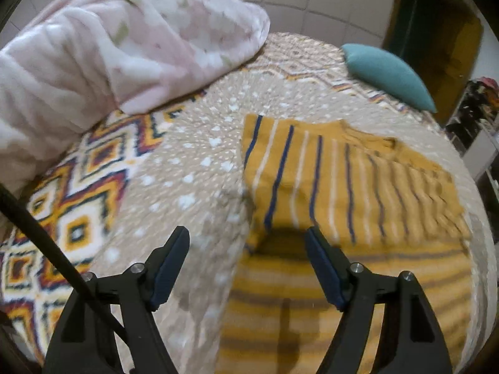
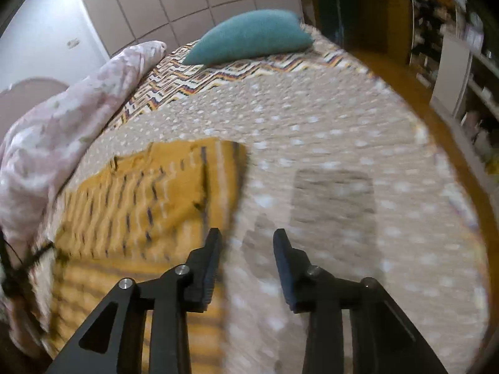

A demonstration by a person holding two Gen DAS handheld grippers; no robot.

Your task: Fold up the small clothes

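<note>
A small mustard-yellow garment (image 1: 336, 187) with blue and white stripes lies flat on the bedspread; it also shows in the right wrist view (image 2: 149, 205). My left gripper (image 1: 248, 240) is open and empty, hovering over the garment's near left edge. My right gripper (image 2: 248, 243) is open and empty, hovering above the garment's right edge, with one finger over the cloth and one over the bedspread. Both views are motion-blurred.
A beige dotted bedspread (image 1: 193, 162) with zigzag borders covers the bed. A pink fluffy blanket (image 1: 118, 50) is heaped at the left. A teal cushion (image 2: 249, 35) lies at the far end. Shelves (image 2: 467, 71) stand at the right, beyond the bed edge.
</note>
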